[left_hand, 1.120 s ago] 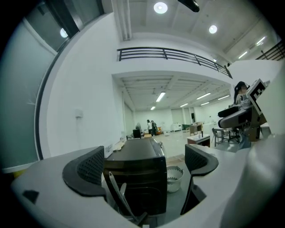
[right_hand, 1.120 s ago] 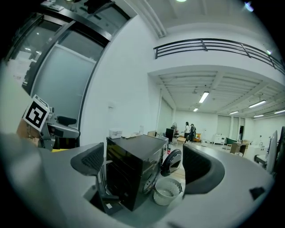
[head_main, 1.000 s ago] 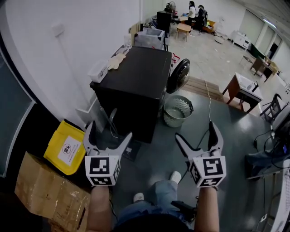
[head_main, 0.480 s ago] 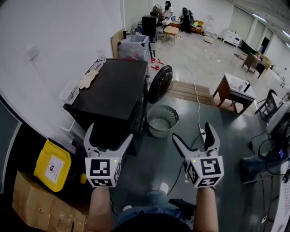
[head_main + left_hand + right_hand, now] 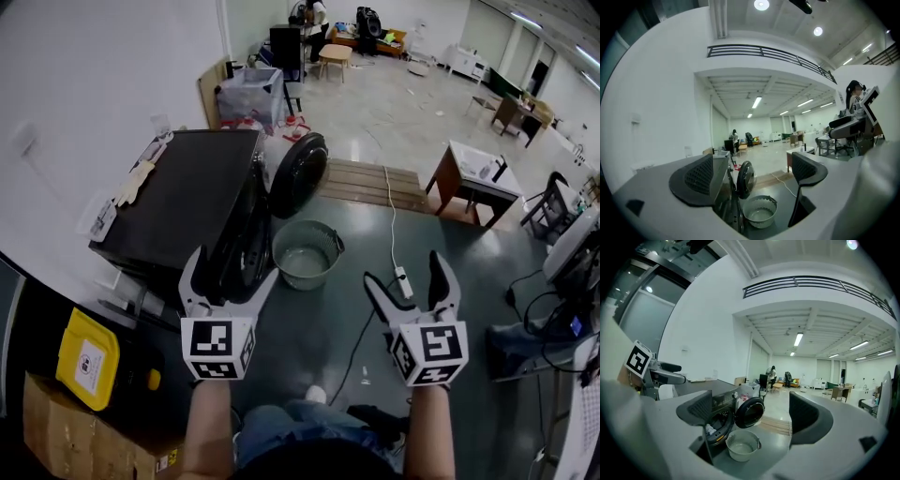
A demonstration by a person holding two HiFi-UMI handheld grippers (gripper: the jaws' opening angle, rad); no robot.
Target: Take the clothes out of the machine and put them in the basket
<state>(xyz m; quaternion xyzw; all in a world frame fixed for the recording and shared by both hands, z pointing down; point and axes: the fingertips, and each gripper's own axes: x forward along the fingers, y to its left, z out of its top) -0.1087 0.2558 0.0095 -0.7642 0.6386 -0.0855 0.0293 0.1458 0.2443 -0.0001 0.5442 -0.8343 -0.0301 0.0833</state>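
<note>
The left gripper's fingers [image 5: 696, 178] stood wide apart and were closing, with nothing gripped and only open air between them. The right gripper's fingers [image 5: 808, 416] did the same, wide and closing on nothing. The left gripper [image 5: 232, 267] and the right gripper [image 5: 403, 270] were held out side by side at a level angle, well apart from each other, each in 1 of the person's hands above a dark floor [image 5: 469, 281].

Just beyond the left gripper's tips in the head view sat a black washing machine [image 5: 187, 202], its round door [image 5: 297, 174] swung open toward the room. In the right gripper view a pale bit of clothes [image 5: 708, 429] showed inside the drum opening. A pale round basket [image 5: 306, 255] stood on the floor just beside the machine's front, below the open door, its bare bottom showing.

A light glove [image 5: 131, 183] lay on the machine's top near the white wall. A white cord [image 5: 391, 216] ran across the floor to a power strip near the right gripper. A wooden platform [image 5: 370, 183] lay behind the basket, and a small table [image 5: 478, 178] stood to its right. A yellow bin [image 5: 86, 359] and a cardboard box [image 5: 84, 436] sat at lower left, beside the machine.
</note>
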